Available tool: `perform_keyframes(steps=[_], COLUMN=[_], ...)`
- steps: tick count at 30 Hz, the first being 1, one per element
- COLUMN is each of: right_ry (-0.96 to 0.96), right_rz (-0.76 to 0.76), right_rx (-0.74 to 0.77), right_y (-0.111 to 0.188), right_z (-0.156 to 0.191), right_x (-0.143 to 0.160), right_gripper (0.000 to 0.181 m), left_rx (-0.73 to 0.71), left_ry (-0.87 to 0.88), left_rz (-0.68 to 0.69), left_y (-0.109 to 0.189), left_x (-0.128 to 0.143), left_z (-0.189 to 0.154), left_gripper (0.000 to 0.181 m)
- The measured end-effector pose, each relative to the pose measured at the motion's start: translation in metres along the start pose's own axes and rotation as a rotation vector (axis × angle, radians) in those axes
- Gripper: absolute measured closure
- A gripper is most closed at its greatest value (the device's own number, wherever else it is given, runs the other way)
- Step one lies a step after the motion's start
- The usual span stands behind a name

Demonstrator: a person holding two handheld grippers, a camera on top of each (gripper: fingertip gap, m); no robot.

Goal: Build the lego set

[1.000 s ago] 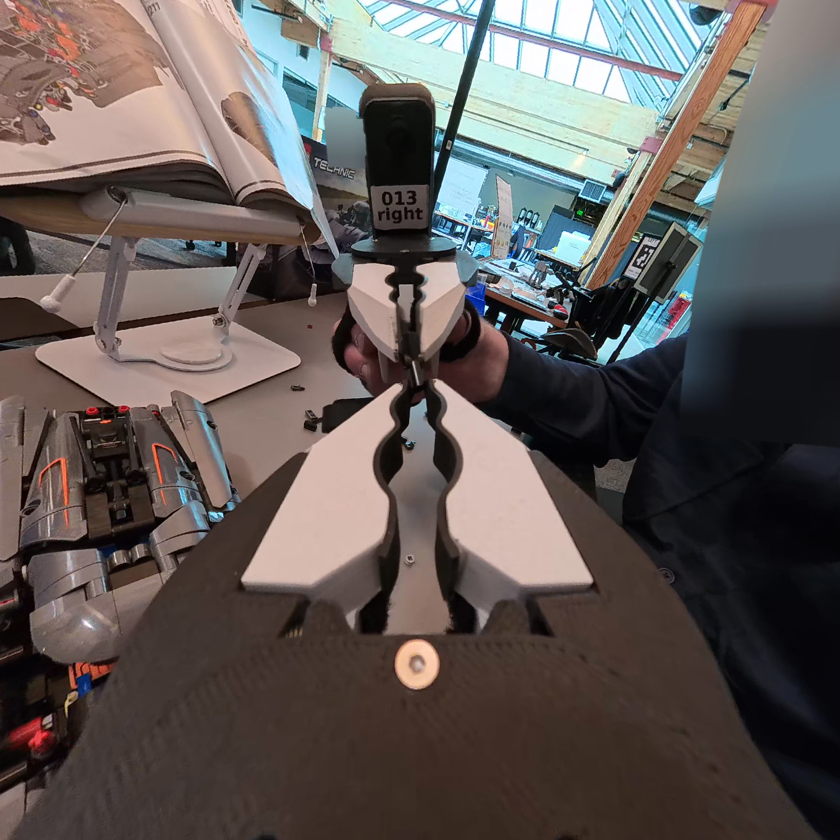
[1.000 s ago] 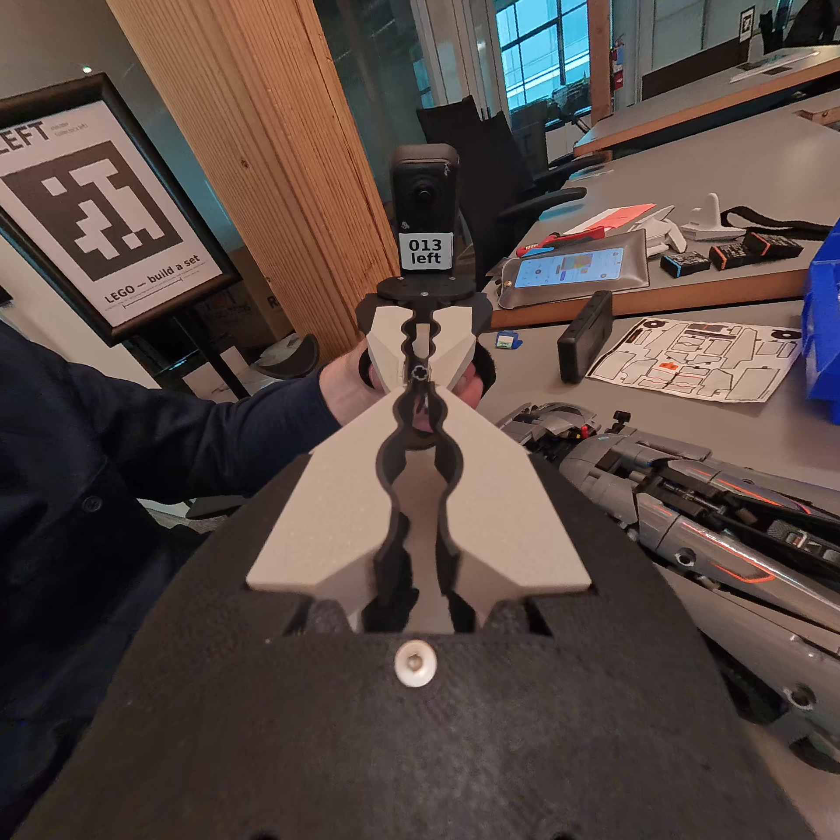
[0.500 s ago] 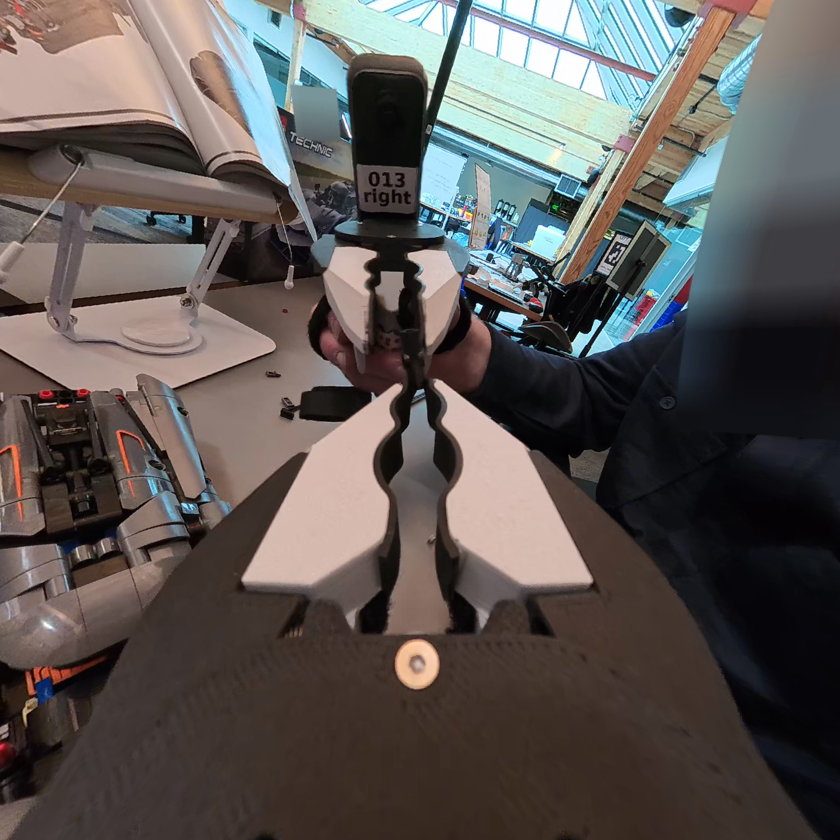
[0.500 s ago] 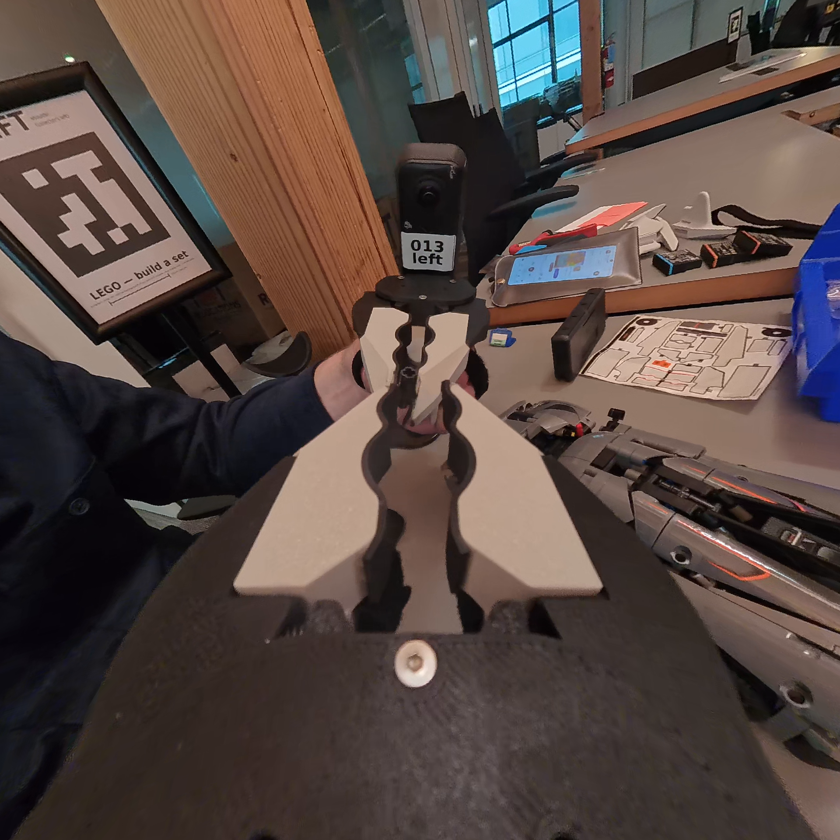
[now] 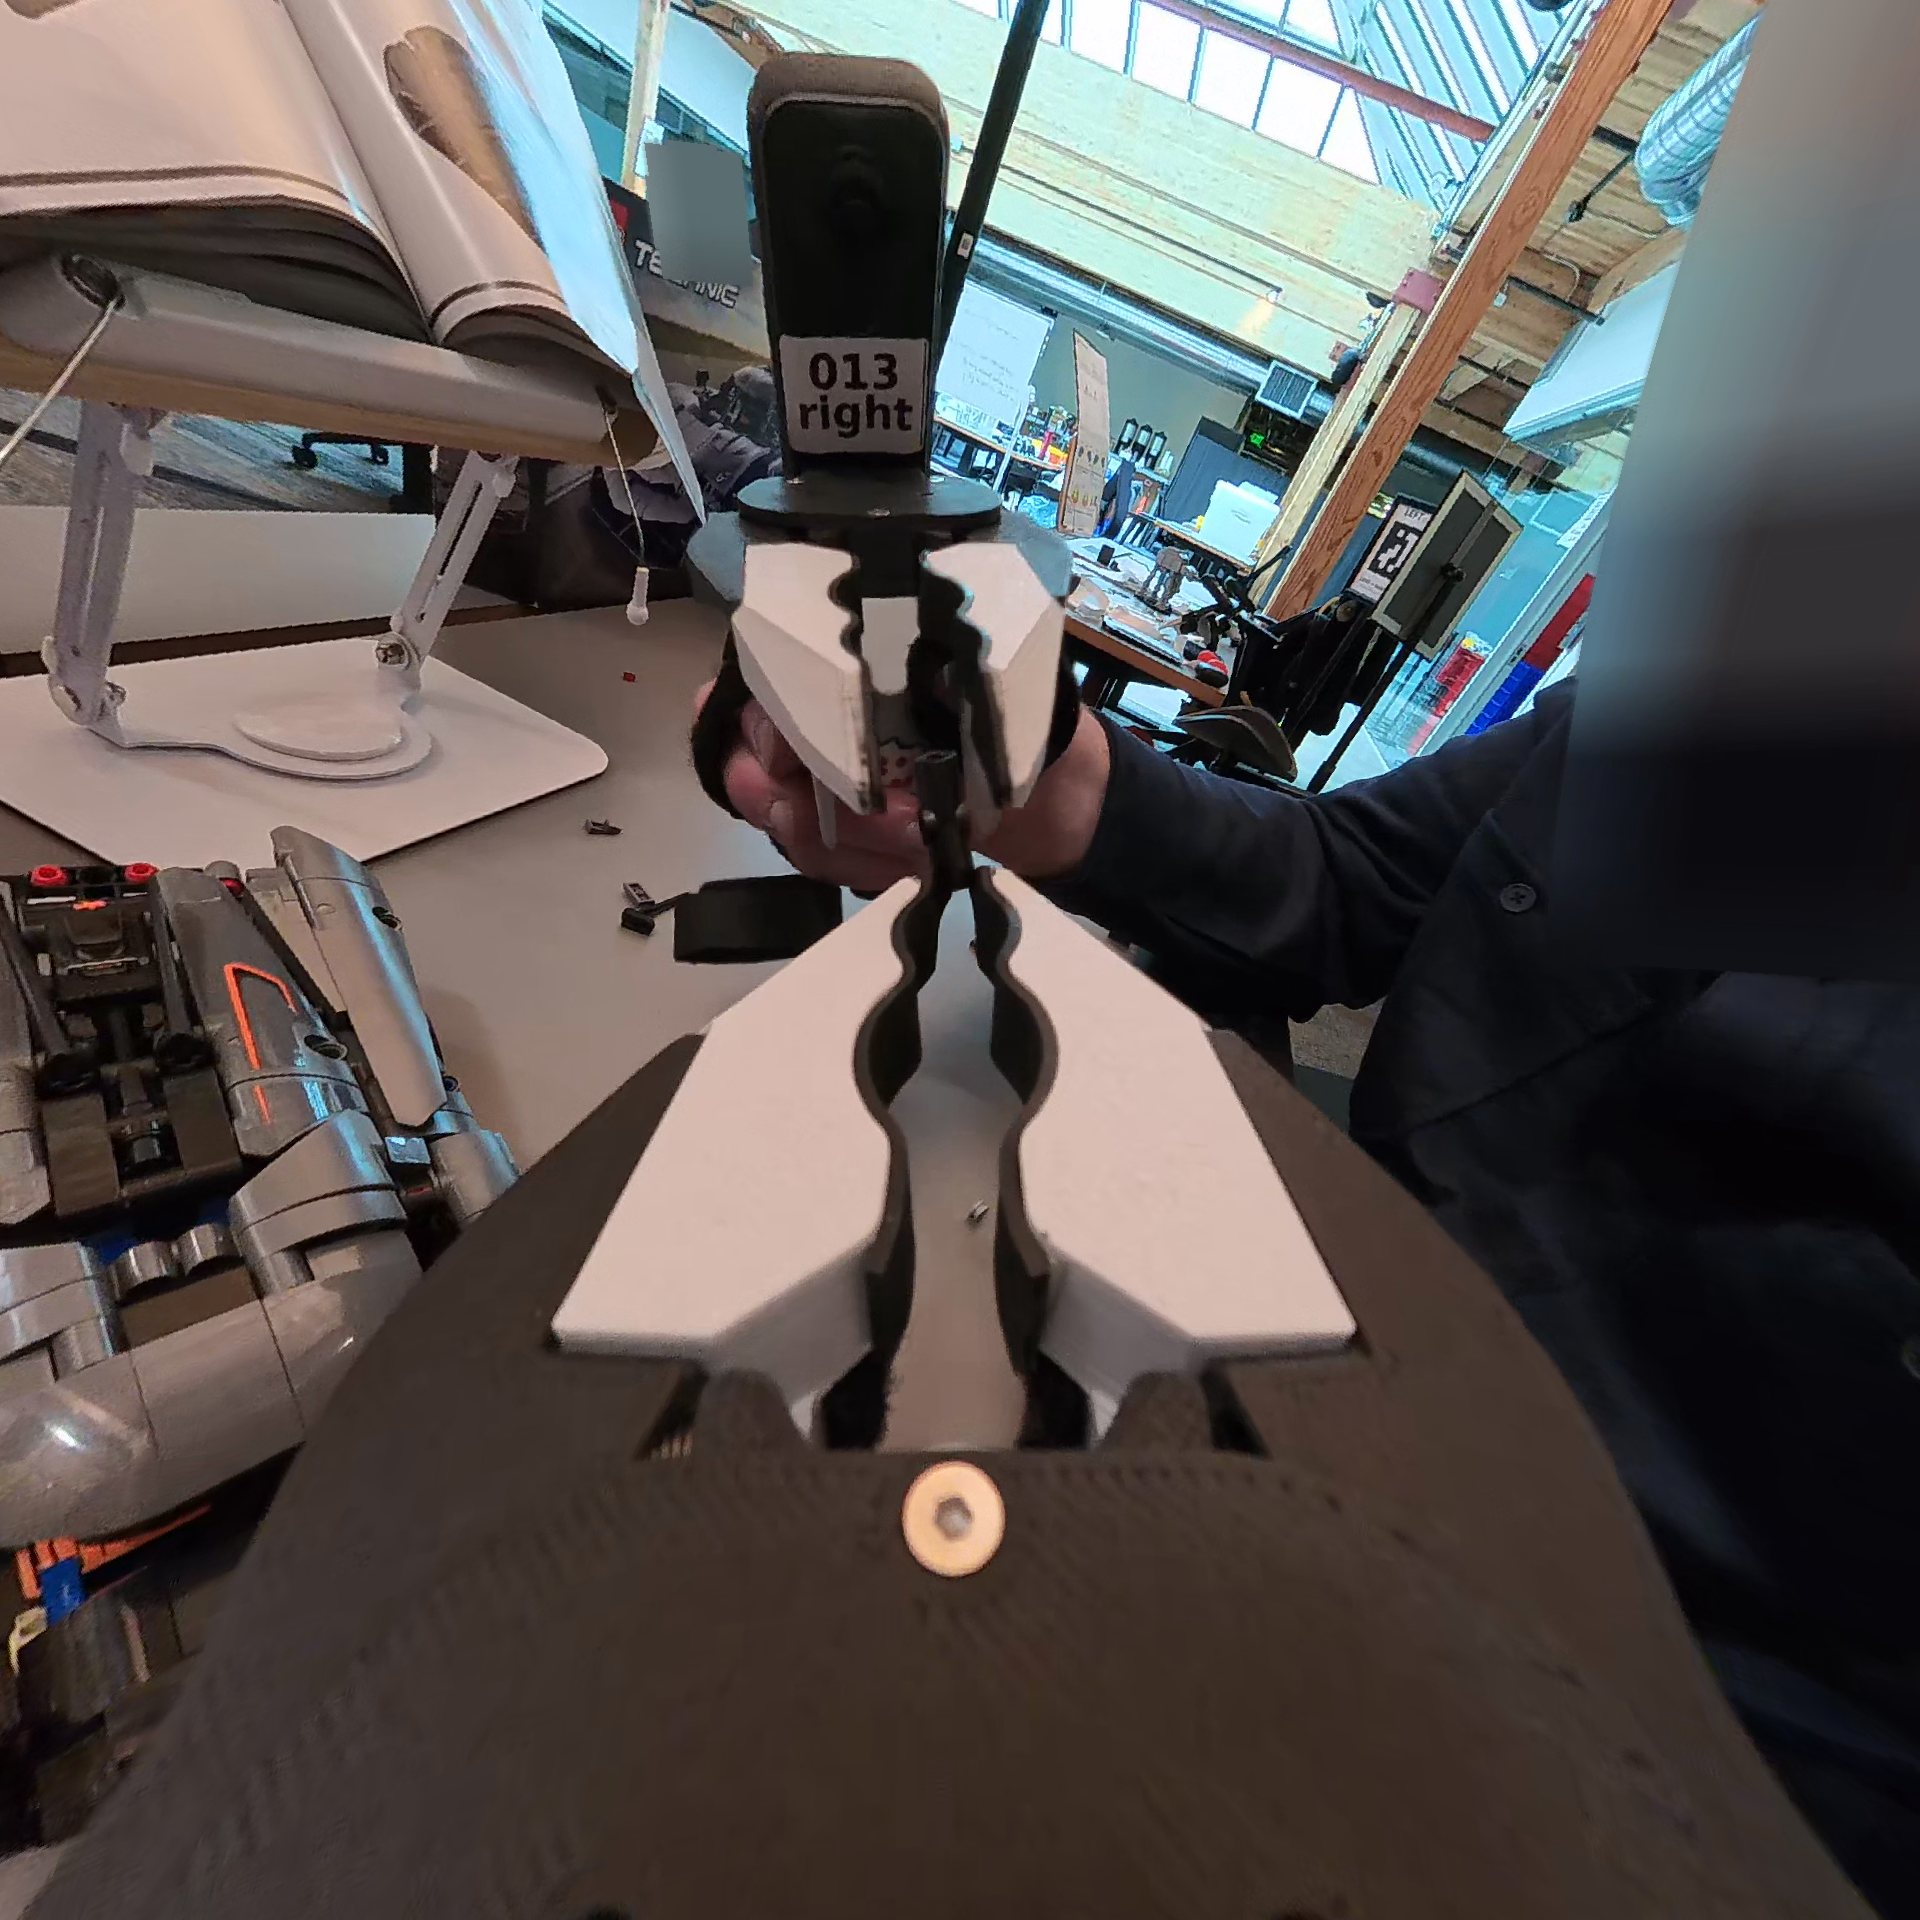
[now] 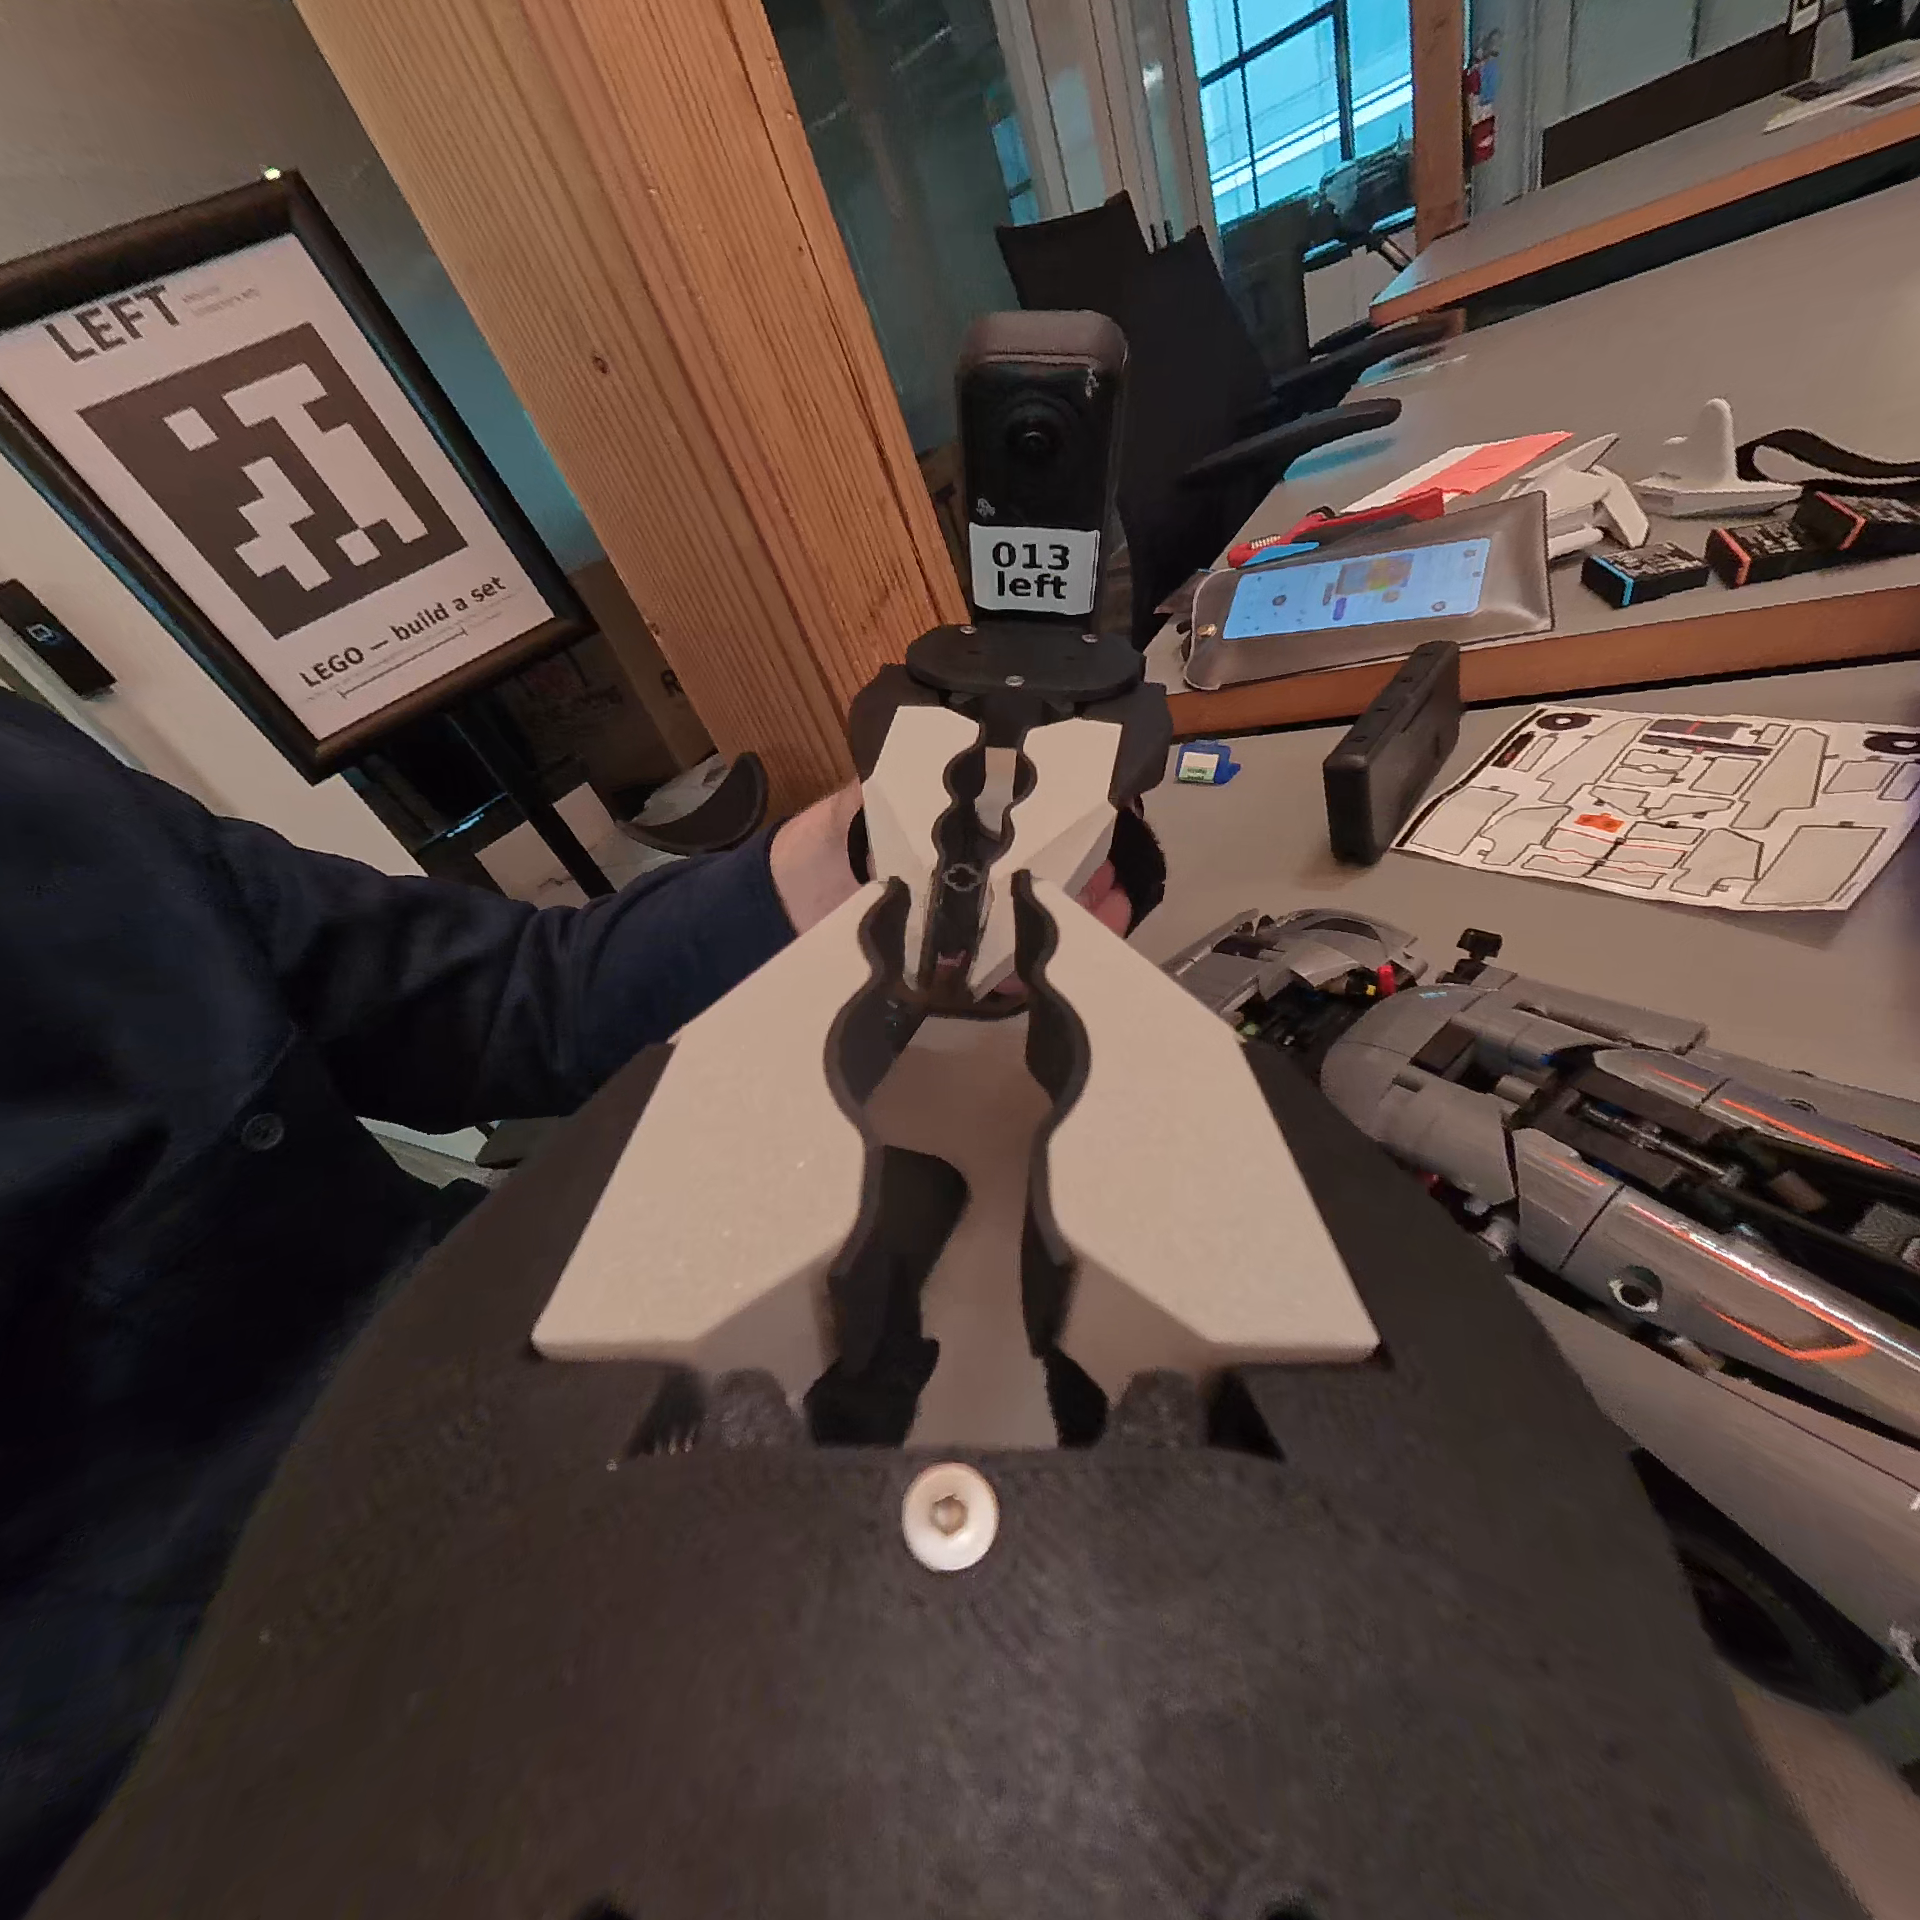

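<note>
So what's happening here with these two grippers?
A person holds a gripper in each hand, tip to tip above the table. The left gripper is shut on a small black Lego piece, and the open right gripper faces it. The part-built grey model lies on the table beside them.

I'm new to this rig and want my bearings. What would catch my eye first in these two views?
The two tools meet tip to tip at the centre: the left tool pinches a small black piece right at the tips of the open right tool. Next comes the large grey Lego vehicle lying beside them, with an open instruction book on a stand behind it.
</note>
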State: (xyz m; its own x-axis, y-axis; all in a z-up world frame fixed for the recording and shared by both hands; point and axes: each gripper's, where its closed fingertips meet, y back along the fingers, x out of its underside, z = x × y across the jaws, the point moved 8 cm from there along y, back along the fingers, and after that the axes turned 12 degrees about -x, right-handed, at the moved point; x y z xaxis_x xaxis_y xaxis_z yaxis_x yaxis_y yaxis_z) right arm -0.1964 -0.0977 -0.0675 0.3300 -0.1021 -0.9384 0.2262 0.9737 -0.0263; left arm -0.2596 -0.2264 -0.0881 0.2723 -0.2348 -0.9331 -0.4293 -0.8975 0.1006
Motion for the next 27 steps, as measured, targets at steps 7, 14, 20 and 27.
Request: perform_keyframes(steps=[7, 14, 20, 27], right_ry=[-0.001, 0.009, 0.006, -0.002], right_rz=[0.010, 0.002, 0.020, 0.057], right_rx=[-0.008, 0.035, 0.088, 0.129], right_y=[0.001, 0.003, 0.008, 0.005], right_z=[0.000, -0.002, -0.007, -0.013], right_x=[0.001, 0.000, 0.001, 0.008], right_gripper=[0.175, 0.176, 0.176, 0.176], left_rx=[0.004, -0.145, -0.635, -0.909], left_ry=[0.001, -0.031, -0.142, 0.003], left_rz=[-0.007, -0.016, 0.136, 0.369], left_y=[0.000, 0.009, 0.048, 0.082], left_x=[0.000, -0.005, -0.003, 0.019], left_z=[0.001, 0.002, 0.029, 0.066], left_gripper=[0.177, 0.169, 0.144, 0.135])
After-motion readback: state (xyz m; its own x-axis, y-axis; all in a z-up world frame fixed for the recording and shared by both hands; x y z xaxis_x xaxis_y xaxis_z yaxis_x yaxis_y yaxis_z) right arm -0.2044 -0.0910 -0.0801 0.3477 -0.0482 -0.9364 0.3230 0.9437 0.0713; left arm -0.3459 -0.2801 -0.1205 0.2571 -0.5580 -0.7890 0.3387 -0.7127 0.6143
